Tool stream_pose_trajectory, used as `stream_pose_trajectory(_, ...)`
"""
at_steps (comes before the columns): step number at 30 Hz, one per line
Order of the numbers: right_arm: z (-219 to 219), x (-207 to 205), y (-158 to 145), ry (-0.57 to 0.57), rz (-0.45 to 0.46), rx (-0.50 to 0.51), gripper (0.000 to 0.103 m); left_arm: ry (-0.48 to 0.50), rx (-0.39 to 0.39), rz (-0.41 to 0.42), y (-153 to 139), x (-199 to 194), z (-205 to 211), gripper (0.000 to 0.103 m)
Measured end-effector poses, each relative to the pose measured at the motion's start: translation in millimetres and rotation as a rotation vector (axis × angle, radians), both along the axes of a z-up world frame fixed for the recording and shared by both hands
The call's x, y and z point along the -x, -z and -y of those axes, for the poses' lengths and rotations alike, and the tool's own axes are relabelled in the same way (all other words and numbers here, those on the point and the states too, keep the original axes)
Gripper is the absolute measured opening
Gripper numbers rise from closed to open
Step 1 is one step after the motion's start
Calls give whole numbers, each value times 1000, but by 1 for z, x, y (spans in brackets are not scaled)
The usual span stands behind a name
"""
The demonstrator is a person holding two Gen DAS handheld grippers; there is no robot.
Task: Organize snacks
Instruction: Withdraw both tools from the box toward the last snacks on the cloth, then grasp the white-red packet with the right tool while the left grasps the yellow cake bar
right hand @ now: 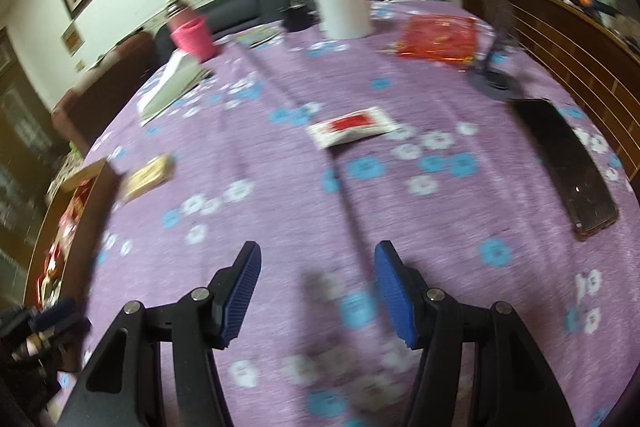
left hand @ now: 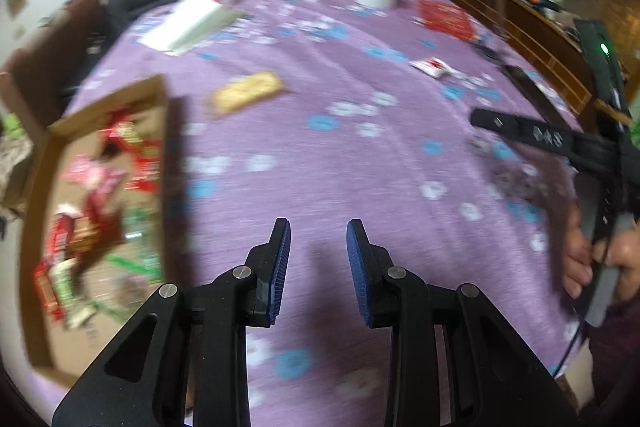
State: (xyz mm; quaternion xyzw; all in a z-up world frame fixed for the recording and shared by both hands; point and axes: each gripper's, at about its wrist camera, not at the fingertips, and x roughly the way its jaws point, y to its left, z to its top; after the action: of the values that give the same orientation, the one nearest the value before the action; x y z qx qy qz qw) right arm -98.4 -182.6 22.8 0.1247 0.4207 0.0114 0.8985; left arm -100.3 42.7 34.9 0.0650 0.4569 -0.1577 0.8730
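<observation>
A cardboard box (left hand: 164,95) with several red, pink and green snack packets sits at the table's left edge; it also shows in the right wrist view (right hand: 94,173). A tan snack bar (left hand: 248,93) (right hand: 148,177) lies just right of the box. A red-and-white packet (left hand: 434,66) (right hand: 352,126) lies mid-table. A large red packet (left hand: 444,17) (right hand: 438,37) lies farther back. My left gripper (left hand: 318,235) is open and empty over the cloth. My right gripper (right hand: 318,261) is open and empty; it shows at the right edge of the left wrist view (left hand: 520,131).
A purple flowered tablecloth (right hand: 280,211) covers the table. A white jar (right hand: 342,7), a pink wrapped bottle (right hand: 192,35), a white paper pack (right hand: 172,87), a dark phone (right hand: 564,163) and a grey round stand (right hand: 494,81) are on it. A wooden railing (right hand: 580,67) stands on the right.
</observation>
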Motion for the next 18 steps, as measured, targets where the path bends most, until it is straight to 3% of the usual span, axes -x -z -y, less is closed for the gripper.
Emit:
stream_pose_trajectory(3,20,-9,0,25,7,-17,62,30,31,-49,12,-9,16,29)
stream_pose_trajectory(9,39,-46,-4,43,13,-92,62,-5,54,-119,30,-19,17,29)
stream_pose_trajectory(15,56,-94,16,107,-87,-252,62,5,132,-141,30,-15,13,57)
stream_pose_trajectory(18,58,-109,17,153,-98,-251,62,42,134,-124,32,-7,20,77)
